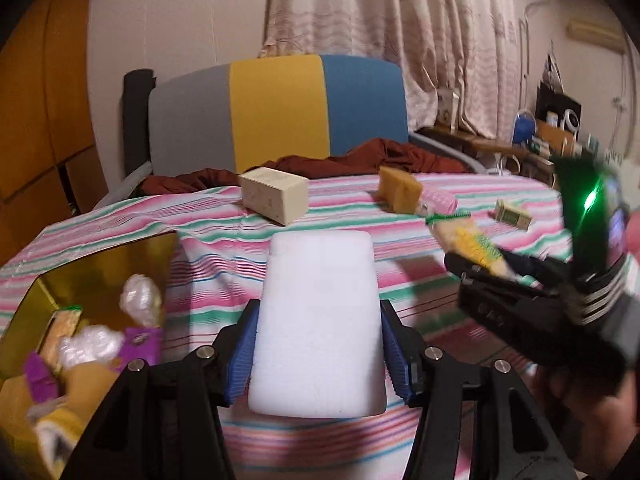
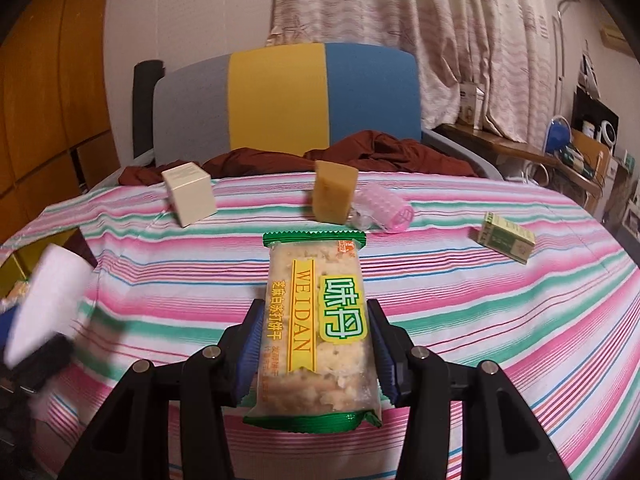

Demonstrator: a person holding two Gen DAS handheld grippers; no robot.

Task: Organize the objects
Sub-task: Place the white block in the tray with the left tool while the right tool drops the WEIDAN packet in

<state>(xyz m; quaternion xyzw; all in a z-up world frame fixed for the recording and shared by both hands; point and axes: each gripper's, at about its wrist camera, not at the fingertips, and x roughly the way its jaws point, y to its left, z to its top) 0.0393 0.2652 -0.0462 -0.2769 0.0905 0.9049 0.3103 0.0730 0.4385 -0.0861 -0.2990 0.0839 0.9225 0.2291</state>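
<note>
My left gripper (image 1: 318, 350) is shut on a white foam block (image 1: 318, 320) and holds it above the striped cloth, just right of a gold-lined box (image 1: 100, 264) with wrapped items inside. My right gripper (image 2: 314, 350) is shut on a cracker packet (image 2: 316, 328) with green ends. In the left wrist view the right gripper (image 1: 480, 264) and the cracker packet (image 1: 468, 240) show blurred at the right. In the right wrist view the foam block (image 2: 48, 296) shows blurred at the left.
On the striped cloth (image 2: 480, 320) lie a cream box (image 2: 190, 192), a yellow sponge block (image 2: 332, 192), a pink roller (image 2: 386, 206) and a small green box (image 2: 506, 240). A brown cloth (image 2: 380, 152) and a chair back (image 2: 280, 100) stand behind. A cluttered desk (image 2: 560, 160) is far right.
</note>
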